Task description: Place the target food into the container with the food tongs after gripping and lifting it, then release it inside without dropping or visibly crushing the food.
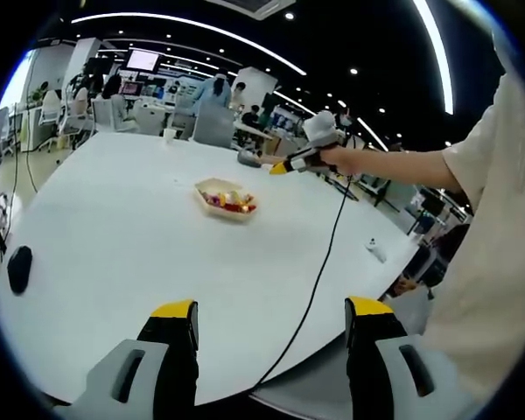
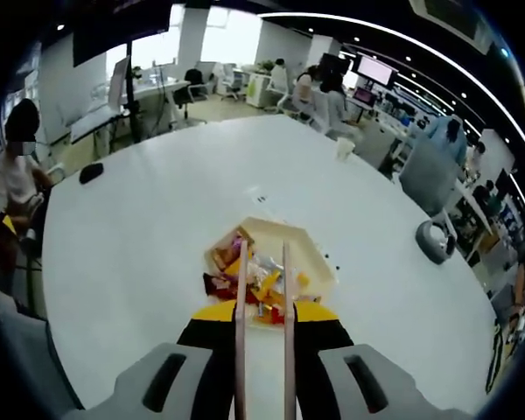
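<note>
Food tongs (image 2: 263, 297) pinched between the right gripper (image 2: 264, 317) jaws, tips held over the container (image 2: 311, 254) of mixed food (image 2: 258, 284) – set on the white table (image 2: 157, 227), left gripper (image 1: 271, 315) spread wide, nothing gripped – black cable (image 1: 319, 262) trailed across the tabletop.

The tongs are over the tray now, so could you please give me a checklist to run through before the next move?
1. Tongs held in right gripper: ok, both arms run out between its jaws.
2. Tongs aimed at tray: ok, tips over the food.
3. Food gripped between tips: cannot tell.
4. Tray flat on table: ok.
5. Left gripper out of the way: ok, open, back at the table edge.
6. Cable off the tray: ok.
</note>
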Available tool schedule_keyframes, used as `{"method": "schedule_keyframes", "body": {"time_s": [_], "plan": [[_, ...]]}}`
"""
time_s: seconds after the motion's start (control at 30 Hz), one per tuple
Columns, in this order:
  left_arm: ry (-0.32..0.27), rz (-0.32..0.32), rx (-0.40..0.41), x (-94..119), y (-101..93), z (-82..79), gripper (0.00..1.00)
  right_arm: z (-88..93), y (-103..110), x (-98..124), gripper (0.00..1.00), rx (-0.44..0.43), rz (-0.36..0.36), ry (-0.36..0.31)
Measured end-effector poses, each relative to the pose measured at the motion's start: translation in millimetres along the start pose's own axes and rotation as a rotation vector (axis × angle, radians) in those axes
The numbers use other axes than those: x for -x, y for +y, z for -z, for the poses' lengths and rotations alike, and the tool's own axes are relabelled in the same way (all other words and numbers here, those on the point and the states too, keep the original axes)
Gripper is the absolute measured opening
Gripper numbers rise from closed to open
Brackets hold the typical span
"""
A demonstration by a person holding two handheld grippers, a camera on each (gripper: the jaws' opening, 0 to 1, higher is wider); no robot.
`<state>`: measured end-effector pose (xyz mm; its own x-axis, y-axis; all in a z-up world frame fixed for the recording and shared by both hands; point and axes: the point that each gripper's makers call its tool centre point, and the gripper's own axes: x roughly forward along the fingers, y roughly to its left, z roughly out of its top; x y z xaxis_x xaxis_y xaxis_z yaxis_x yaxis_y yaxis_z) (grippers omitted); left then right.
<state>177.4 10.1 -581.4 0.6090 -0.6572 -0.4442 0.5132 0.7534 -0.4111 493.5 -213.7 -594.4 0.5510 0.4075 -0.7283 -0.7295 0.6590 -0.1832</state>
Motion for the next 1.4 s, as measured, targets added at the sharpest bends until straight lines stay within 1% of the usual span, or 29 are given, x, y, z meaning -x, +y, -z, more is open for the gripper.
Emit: {"method": "schedule_keyframes", "body": {"time_s": [0.07, 0.2, 0.3, 0.4, 0.53, 0.63, 0.7, 0.73, 0.83, 0.87, 1.13, 1.17, 1.3, 1.33, 1.4], "plan": [[0.0, 0.005, -0.004, -1, -0.9, -1.1, 0.67, 4.2, 5, 4, 0.21, 0.033, -0.001, 0.009], [-0.002, 0.016, -0.021, -3, -1.7, -6.6, 0.67, 6.3, 17, 13, 0.21, 0.037, -0.011, 0.002], [-0.003, 0.023, -0.03, -4, -1.9, -9.3, 0.67, 6.4, 21, 17, 0.21, 0.037, -0.017, -0.002], [-0.003, 0.034, -0.041, -6, -3.6, -12.7, 0.67, 6.6, 32, 26, 0.22, 0.038, -0.023, -0.017], [0.001, 0.051, -0.062, -9, -7.0, -17.3, 0.67, 5.4, 39, 33, 0.21, 0.034, -0.013, -0.038], [0.005, 0.071, -0.09, -13, -10.7, -24.1, 0.67, 5.0, 52, 44, 0.21, 0.026, -0.018, -0.061], [0.004, 0.078, -0.099, -15, -12.0, -26.6, 0.67, 5.5, 57, 48, 0.21, 0.023, -0.023, -0.065], [0.002, 0.09, -0.113, -18, -14.8, -30.5, 0.67, 6.8, 65, 54, 0.21, 0.022, -0.028, -0.073], [0.001, 0.103, -0.128, -20, -19.2, -33.6, 0.67, 8.2, 74, 62, 0.21, 0.016, -0.031, -0.084], [0.001, 0.106, -0.13, -21, -20.7, -34.0, 0.67, 9.7, 80, 67, 0.22, 0.017, -0.032, -0.089], [0.009, 0.129, -0.149, -22, -27.9, -31.0, 0.67, 18.2, 105, 87, 0.22, 0.005, -0.041, -0.109], [0.013, 0.132, -0.153, -22, -28.6, -30.1, 0.67, 20.8, 110, 93, 0.22, 0.002, -0.047, -0.112], [0.017, 0.135, -0.161, -21, -28.9, -30.4, 0.67, 22.0, 120, 106, 0.22, -0.006, -0.06, -0.131], [0.019, 0.137, -0.168, -21, -29.3, -31.0, 0.67, 22.5, 125, 112, 0.22, 0.002, -0.066, -0.136], [0.019, 0.138, -0.172, -22, -29.9, -31.8, 0.67, 22.8, 131, 119, 0.22, 0.006, -0.072, -0.141]]}}
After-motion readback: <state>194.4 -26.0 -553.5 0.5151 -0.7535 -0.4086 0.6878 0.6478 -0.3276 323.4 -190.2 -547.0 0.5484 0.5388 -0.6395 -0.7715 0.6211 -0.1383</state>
